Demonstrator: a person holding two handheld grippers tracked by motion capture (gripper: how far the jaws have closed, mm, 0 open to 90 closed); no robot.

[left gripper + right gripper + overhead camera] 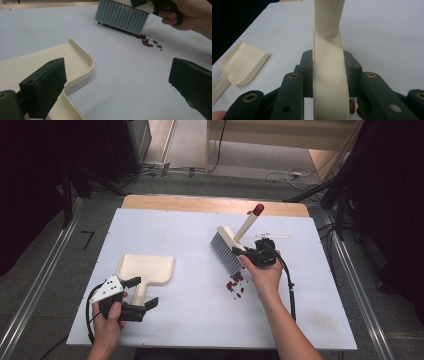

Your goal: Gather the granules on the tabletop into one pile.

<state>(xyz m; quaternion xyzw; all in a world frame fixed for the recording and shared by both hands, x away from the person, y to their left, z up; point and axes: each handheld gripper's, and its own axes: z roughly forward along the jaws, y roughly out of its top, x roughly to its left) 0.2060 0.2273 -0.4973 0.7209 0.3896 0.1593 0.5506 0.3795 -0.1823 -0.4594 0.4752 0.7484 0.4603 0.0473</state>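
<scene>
Near me on the left, my left gripper (142, 293) has its jaws wide apart, straddling the dustpan's handle w/o pinching it; nothing held yet. The dustpan (147, 269) lies flat, long axis running near-to-far, handle toward me, open mouth at the far end; it's empty. Farther right, approx. mid-table, the red beans (236, 284) sit in a loose scatter on the white table (180, 230), well right of the pan, closer to my right hand. Just beyond them the brush (227, 251) is clamped in my right gripper (250, 254) across its cream back, grey bristles down and touching the table at the beans' far edge, red-tipped handle slanting up, far and right. So the sweep must run left, toward the pan.
</scene>
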